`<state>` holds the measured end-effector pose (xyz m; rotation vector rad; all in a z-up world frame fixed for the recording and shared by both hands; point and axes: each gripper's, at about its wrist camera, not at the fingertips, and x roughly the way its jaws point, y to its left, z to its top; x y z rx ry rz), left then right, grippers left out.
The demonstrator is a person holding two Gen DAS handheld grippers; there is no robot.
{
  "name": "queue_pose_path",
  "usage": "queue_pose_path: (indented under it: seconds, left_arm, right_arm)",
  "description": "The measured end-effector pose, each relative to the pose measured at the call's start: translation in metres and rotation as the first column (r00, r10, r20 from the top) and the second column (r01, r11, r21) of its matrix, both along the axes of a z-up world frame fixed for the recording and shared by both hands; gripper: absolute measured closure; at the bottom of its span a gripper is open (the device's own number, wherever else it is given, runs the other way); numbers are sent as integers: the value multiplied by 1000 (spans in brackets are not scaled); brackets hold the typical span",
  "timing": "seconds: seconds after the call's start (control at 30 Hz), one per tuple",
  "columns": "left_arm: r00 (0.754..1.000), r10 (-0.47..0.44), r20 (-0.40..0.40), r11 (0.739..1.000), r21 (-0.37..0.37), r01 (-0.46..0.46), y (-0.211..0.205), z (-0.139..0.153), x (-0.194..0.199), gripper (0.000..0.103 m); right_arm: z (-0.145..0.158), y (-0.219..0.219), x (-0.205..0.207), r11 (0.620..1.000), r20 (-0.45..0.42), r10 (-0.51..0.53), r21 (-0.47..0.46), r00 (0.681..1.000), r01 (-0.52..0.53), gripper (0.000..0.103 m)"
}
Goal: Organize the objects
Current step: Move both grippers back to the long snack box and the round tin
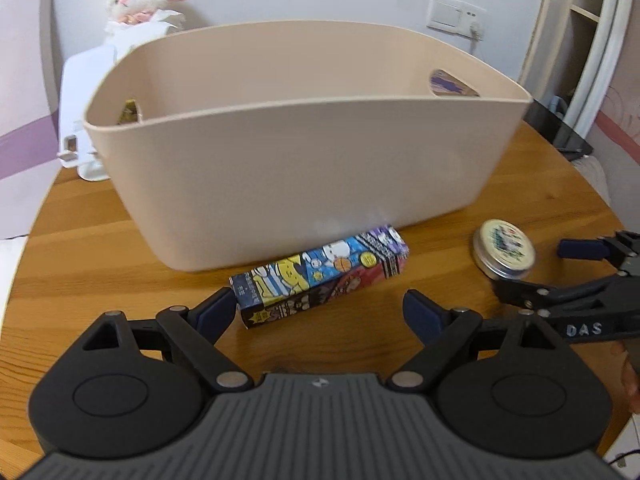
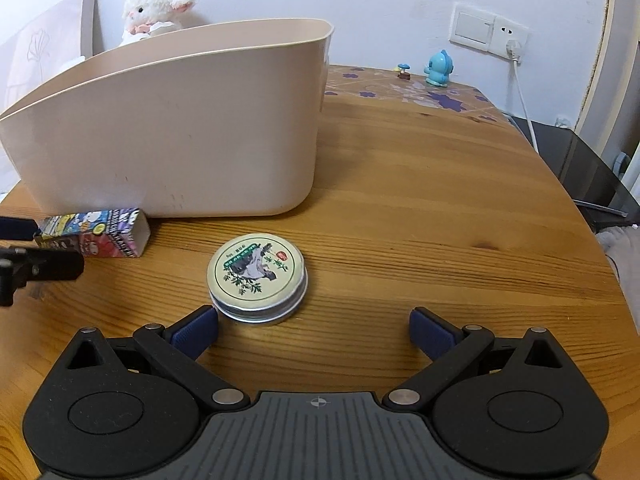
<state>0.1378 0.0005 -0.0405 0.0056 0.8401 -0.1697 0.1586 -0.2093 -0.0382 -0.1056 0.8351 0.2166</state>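
Right gripper (image 2: 314, 330) agape before round metal tin (image 2: 257, 278)

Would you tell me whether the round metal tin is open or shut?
Shut: the round metal tin has its printed lid seated flush on the rim.

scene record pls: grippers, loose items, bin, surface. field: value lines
left gripper: open, jaws either side of the near end of the cartoon-print box
right gripper: open, just short of the round tin
cartoon-print box: lying flat in front of the beige bin
round tin: on the table, right of the box, lid up
beige bin: upright, contents mostly hidden
surface: round wooden table
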Motion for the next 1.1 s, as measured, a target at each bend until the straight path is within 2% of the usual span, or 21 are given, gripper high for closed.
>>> queue_pose_path:
  seconds: [0.13, 0.23, 0.33, 0.53, 0.7, 0.97, 1.1]
  left_arm:
    - [1000, -8, -8, 1000, 26, 8, -3, -6, -6, 12]
    - [1000, 16, 21, 998, 66, -18, 0, -5, -8, 12]
    - [998, 36, 50, 996, 76, -40, 8, -2, -6, 12]
    - [996, 25, 83, 999, 35, -28, 12, -2, 7, 12]
    - [994, -22, 106, 999, 44, 17, -2, -3, 10, 12]
    - [989, -120, 83, 992, -19, 122, -21, 0, -3, 12]
    - [990, -106, 96, 994, -4, 107, -23, 2, -5, 12]
  right_arm:
    - [0, -2, -2, 1000, 6, 2, 1, 1000, -2, 0]
    - [-1, -2, -2, 1000, 11, 0, 2, 1000, 0, 0]
    - [-1, -2, -3, 1000, 17, -3, 3, 1000, 3, 0]
    - [-1, -1, -2, 1000, 18, -4, 5, 1000, 4, 0]
    - [-1, -2, -2, 1000, 20, -4, 5, 1000, 4, 0]
    - [-2, -3, -3, 1000, 24, -1, 6, 1000, 1, 0]
    - [-2, -3, -3, 1000, 24, 0, 7, 1000, 0, 0]
